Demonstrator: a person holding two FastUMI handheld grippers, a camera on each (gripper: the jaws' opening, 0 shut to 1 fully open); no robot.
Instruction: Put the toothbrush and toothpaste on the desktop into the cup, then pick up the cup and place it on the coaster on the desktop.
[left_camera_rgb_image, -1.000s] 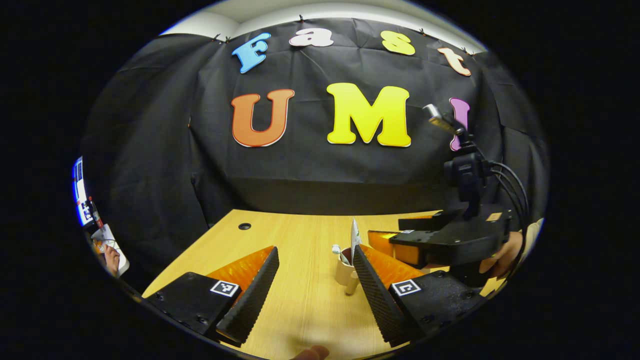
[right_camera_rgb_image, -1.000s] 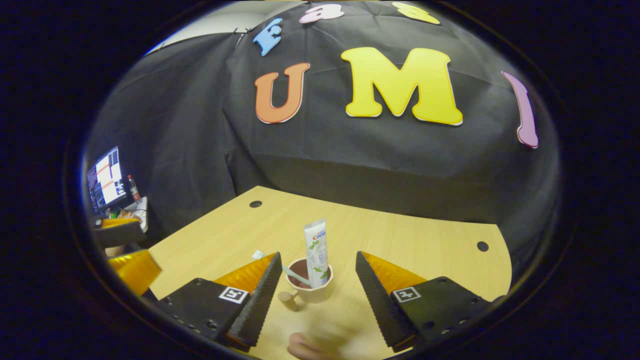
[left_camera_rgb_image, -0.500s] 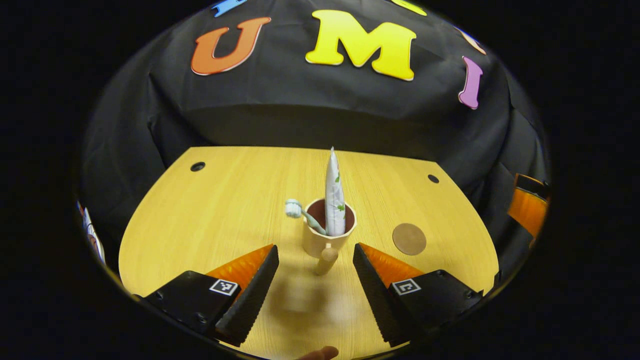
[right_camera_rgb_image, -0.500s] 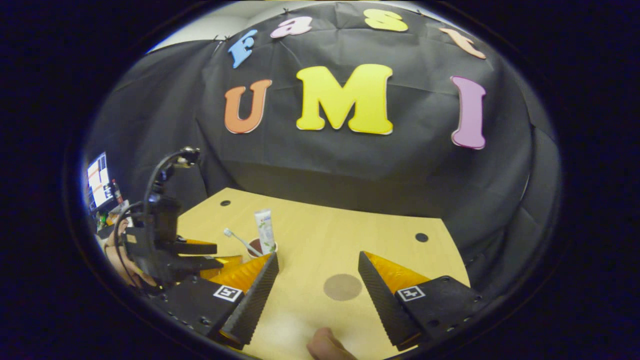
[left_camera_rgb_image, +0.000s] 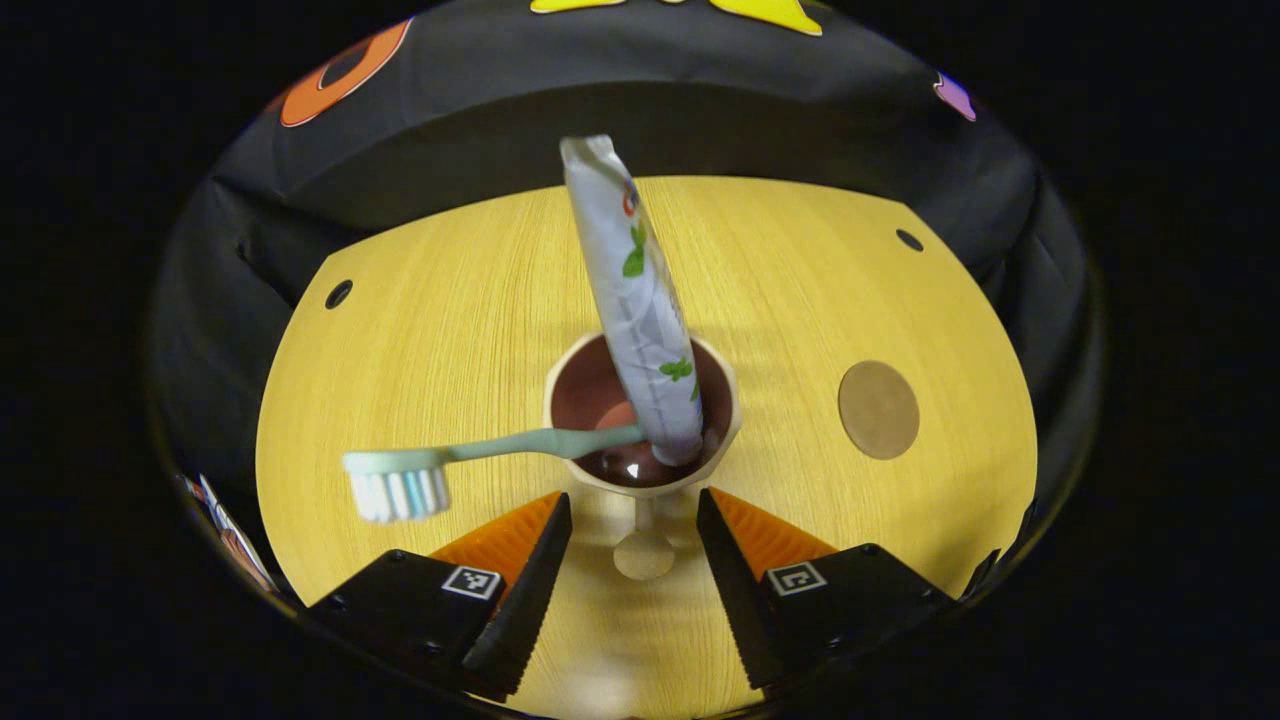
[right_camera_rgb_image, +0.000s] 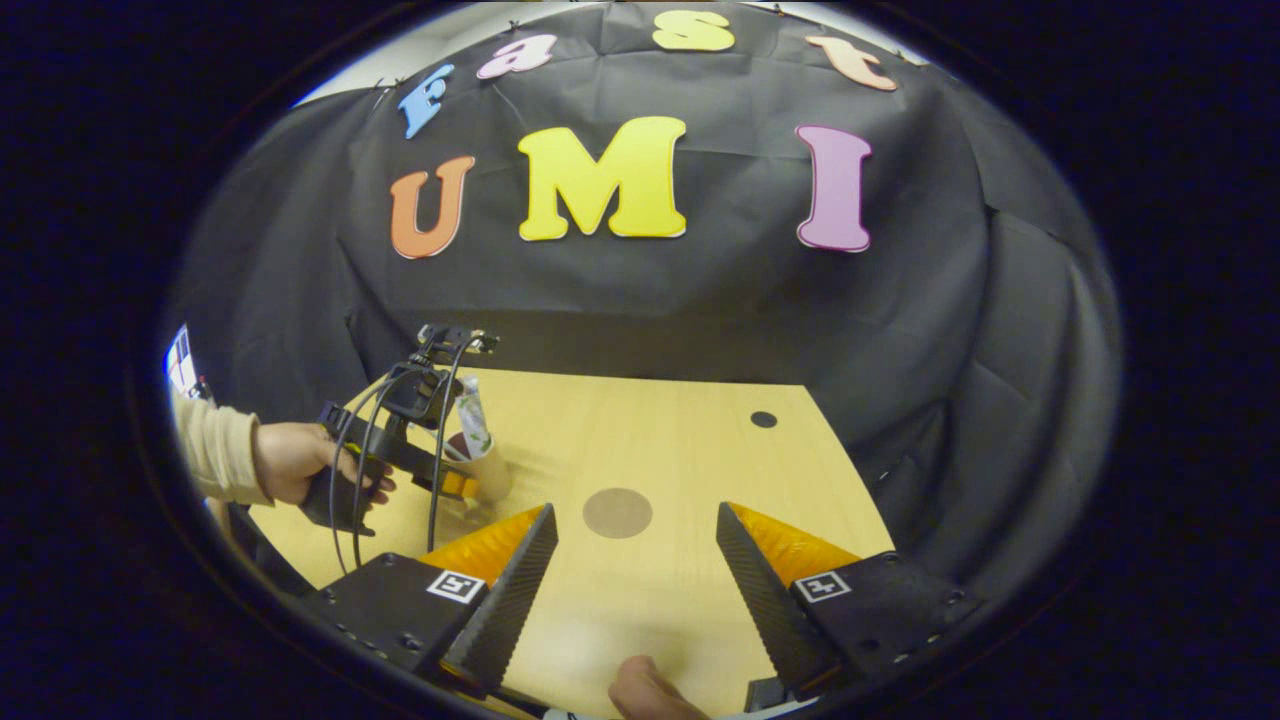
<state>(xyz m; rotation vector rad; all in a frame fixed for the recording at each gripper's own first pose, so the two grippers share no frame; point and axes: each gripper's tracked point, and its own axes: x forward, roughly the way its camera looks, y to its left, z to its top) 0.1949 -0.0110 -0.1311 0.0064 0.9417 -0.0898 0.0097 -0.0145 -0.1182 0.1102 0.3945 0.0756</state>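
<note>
Cup (left_camera_rgb_image: 640, 470) holds toothbrush (left_camera_rgb_image: 480, 460) and toothpaste (left_camera_rgb_image: 635, 300); both tongs, left (left_camera_rgb_image: 633, 540) and right (right_camera_rgb_image: 635, 560), gape apart.

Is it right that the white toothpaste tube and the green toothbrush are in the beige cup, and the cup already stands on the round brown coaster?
Not quite. In the left gripper view the beige cup stands on the wooden desktop, apart from the round brown coaster. The white toothpaste tube and green toothbrush are in it.

No legible text or labels

In the right gripper view the left hand-held gripper (right_camera_rgb_image: 455, 478) hides most of the cup (right_camera_rgb_image: 490, 478) (toothbrush not discernible there).
</note>
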